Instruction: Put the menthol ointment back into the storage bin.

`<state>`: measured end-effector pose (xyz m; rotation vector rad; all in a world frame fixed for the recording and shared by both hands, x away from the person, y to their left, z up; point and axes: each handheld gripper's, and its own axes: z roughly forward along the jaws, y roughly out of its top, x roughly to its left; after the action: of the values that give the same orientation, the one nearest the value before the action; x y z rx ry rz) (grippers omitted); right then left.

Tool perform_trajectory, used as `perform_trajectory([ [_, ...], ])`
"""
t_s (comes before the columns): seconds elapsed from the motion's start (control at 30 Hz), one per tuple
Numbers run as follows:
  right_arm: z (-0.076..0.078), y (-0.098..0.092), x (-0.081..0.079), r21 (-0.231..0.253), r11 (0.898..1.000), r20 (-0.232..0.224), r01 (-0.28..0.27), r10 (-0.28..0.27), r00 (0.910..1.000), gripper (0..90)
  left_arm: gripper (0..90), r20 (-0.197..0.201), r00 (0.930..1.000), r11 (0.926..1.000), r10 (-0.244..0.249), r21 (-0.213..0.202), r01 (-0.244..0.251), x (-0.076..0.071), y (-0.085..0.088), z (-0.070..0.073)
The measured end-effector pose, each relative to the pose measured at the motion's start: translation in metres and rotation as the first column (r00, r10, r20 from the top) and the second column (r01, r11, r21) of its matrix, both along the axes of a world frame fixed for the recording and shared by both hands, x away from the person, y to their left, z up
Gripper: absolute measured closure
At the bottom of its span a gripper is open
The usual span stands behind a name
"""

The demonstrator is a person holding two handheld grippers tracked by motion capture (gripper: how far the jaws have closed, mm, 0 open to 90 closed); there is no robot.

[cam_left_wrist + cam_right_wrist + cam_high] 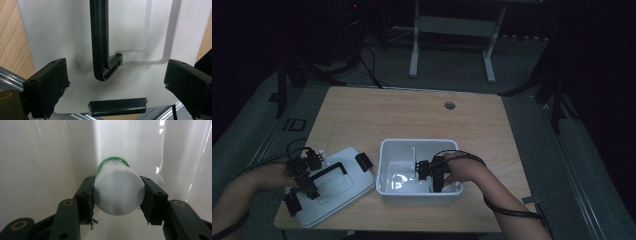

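A white tub [384,150] stands near the front middle of the wooden table [412,115]. My right gripper [432,176] reaches down inside it. In the right gripper view the right gripper [117,182] is shut on a white round bottle [117,193] with a green band, its flat end facing the camera and the tub's glossy wall behind. The tub's white lid [339,189] lies flat at the front left, with a black handle [329,172] on top. My left gripper [304,172] hovers over it, open; its jaws stand wide on either side of the handle [100,50], apart from it.
Black clips sit on the lid's ends [363,161] [117,107]. The lid overhangs the table's front left corner. A round cable hole [449,105] is in the far part of the tabletop. A white desk frame [452,30] and cables [372,70] lie on the dark floor behind.
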<state>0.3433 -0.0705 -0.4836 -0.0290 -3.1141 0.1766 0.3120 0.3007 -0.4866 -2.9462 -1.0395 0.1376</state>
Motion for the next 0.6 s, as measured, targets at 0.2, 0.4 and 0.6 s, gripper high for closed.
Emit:
perform_trajectory([
  [0.2,-0.001,0.000,0.000,-0.014,1.000,0.004,0.010,-0.010,0.9999,47.4,5.1,0.003,1.0000,1.0000,-0.003,-0.004,0.003,0.000,-0.001,0.000],
  [0.4,0.004,-0.001,-0.002,-0.009,1.000,0.021,0.009,-0.008,0.9997,44.1,5.1,0.005,0.9999,0.9999,-0.011,-0.002,0.011,0.000,-0.002,0.001],
  [0.6,0.020,-0.006,-0.002,0.016,1.000,0.009,0.026,-0.027,0.9996,42.1,5.1,0.005,1.0000,1.0000,-0.009,-0.003,0.009,0.001,-0.004,0.001],
])
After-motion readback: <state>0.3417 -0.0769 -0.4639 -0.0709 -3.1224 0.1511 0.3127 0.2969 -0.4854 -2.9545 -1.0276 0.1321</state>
